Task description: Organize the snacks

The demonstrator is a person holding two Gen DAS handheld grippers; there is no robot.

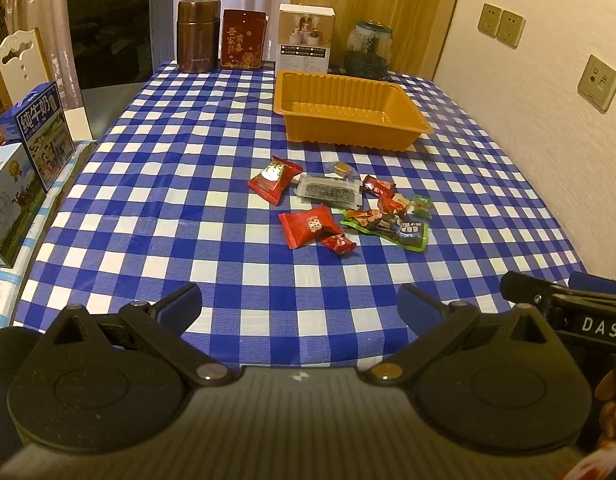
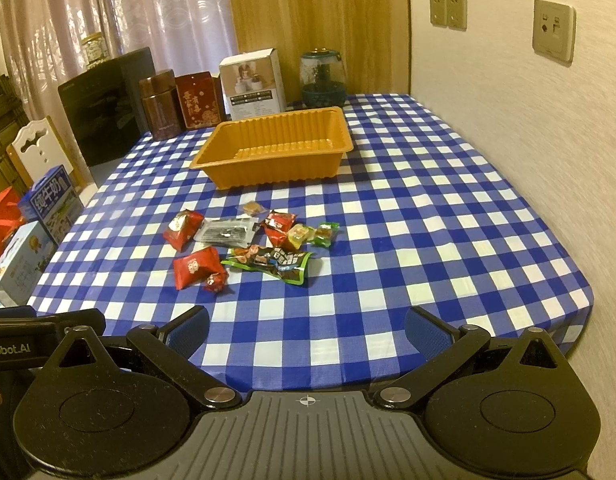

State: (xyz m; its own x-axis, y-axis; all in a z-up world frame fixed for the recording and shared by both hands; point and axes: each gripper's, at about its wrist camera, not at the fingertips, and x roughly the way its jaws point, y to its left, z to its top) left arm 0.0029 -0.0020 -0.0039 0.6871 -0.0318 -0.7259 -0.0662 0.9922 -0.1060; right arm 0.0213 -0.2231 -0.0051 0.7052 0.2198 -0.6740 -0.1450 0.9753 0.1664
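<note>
Hovering near table edge, left gripper [image 1: 299, 304] and right gripper [image 2: 308, 330] both spread, empty; advising pinching nearest red packet [image 1: 311, 226] edge-on, lifting toward tray [image 1: 348, 110].

The tray [image 1: 350, 108] sat toward the table's [image 1: 167, 208] far end. Nearer than the tray lay the snack pile [image 1: 340, 204], well apart from it. Behind the tray stood a boxed item [image 1: 305, 36], with a canister [image 1: 199, 35] further left and a jar [image 1: 368, 49] to its right.

A brown canister [image 1: 198, 35], red tin [image 1: 243, 39], white box [image 1: 305, 37] and glass jar [image 1: 368, 49] line the checked tablecloth's [image 1: 167, 184] far edge.
</note>
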